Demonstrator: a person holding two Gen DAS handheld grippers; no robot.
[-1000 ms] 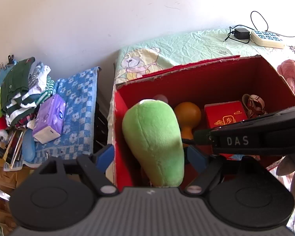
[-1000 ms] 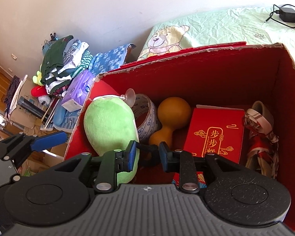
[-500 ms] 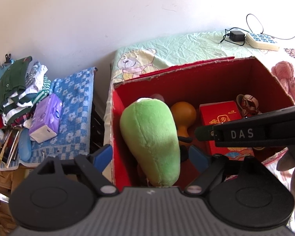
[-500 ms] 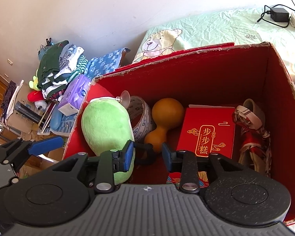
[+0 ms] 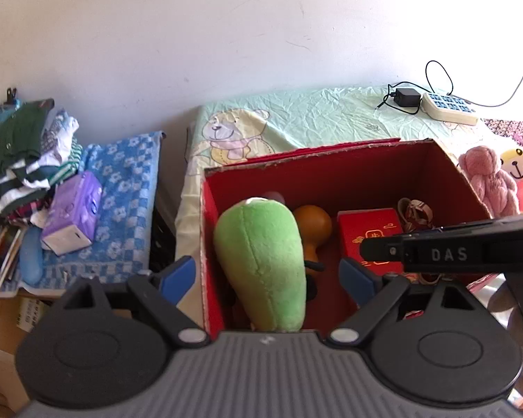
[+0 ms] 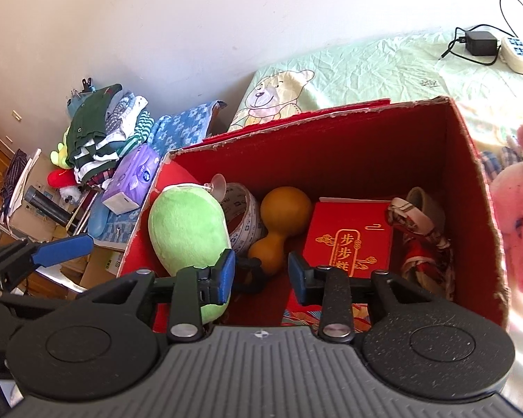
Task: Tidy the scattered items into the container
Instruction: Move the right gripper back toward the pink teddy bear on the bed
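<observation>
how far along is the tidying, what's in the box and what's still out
Done: the red box already holds the green plush, tape roll, orange gourd, red gift box and strappy sandals. In hand: nothing; the left gripper is opening clear of the plush, and the right gripper is empty. Left: the pink plush and yellow plush beside the box.

Home bedroom: bear-print bedsheet (image 5: 296,122), folded clothes (image 5: 24,153), plush toys (image 5: 488,177).

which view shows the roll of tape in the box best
The right wrist view. There the roll of tape shows its printed side, wedged between the green plush toy and the orange gourd. In the left wrist view the toy hides it almost entirely.
</observation>
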